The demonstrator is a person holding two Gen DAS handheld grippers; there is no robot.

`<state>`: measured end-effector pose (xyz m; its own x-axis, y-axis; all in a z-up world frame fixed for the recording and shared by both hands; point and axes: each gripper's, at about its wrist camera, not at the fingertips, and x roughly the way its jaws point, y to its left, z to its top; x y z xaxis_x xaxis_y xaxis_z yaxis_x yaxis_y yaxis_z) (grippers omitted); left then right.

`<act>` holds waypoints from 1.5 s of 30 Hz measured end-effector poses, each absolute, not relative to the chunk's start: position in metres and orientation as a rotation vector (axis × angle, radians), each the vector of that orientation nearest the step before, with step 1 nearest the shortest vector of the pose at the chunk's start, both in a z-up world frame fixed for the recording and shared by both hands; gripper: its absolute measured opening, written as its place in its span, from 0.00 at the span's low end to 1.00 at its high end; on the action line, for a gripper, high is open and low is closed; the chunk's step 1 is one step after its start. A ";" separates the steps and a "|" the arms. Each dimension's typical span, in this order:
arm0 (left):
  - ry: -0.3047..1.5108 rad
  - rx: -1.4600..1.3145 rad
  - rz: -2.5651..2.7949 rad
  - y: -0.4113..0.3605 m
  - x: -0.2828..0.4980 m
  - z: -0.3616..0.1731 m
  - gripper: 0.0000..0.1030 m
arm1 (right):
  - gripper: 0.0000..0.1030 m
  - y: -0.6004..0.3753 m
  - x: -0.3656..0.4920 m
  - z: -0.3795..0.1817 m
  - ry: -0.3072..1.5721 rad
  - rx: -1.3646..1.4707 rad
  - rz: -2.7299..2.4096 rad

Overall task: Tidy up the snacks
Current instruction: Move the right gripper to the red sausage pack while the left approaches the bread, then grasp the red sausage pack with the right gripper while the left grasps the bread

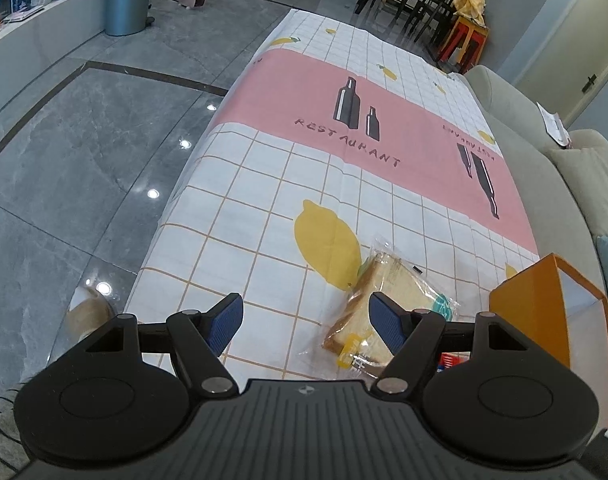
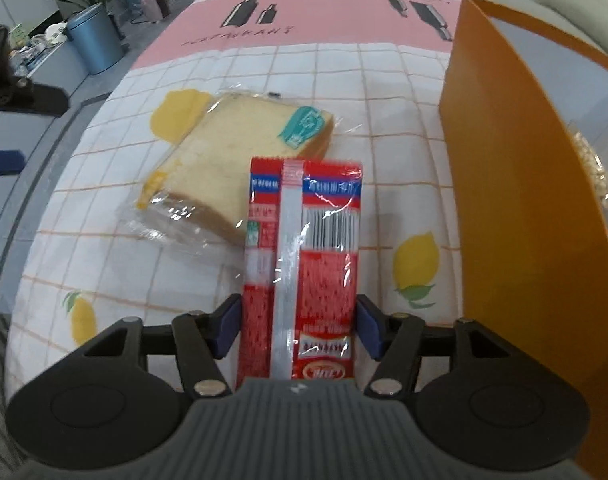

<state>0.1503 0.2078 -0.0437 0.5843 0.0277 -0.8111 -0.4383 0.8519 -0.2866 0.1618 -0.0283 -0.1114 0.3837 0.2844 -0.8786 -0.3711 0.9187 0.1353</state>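
Observation:
My right gripper (image 2: 297, 326) is shut on a red snack packet (image 2: 301, 264), holding it lengthwise above the table, just left of the orange box (image 2: 516, 200). A wrapped bread slice (image 2: 239, 160) lies on the tablecloth beyond the packet. In the left wrist view my left gripper (image 1: 306, 320) is open and empty above the cloth, with the bread (image 1: 388, 308) just beyond its right finger (image 1: 386, 322) and the orange box (image 1: 544, 304) further right. Inside the box, other snack bags (image 2: 592, 164) show partly.
The table carries a checked cloth with lemons and a pink band (image 1: 344, 128). A sofa (image 1: 544, 152) runs along the table's right side. Grey tiled floor (image 1: 83, 152) and a blue bin (image 1: 127, 0) lie to the left.

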 end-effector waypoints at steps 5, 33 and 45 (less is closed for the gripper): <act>0.925 -0.461 0.280 0.202 0.151 -0.045 0.82 | 0.64 -0.025 0.163 -0.118 1.020 -0.100 0.373; 1.015 -0.063 0.148 0.089 0.225 -0.107 0.94 | 0.59 -0.036 0.145 -0.119 0.931 -0.178 0.463; 1.020 -0.265 0.124 0.124 0.243 -0.125 1.00 | 0.60 -0.040 0.142 -0.118 0.909 -0.166 0.482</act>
<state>0.2431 0.1241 -0.1247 0.5199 -0.0212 -0.8540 -0.2246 0.9611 -0.1606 0.1417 -0.0404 -0.1181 0.5167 0.3304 -0.7899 -0.4680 0.8815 0.0627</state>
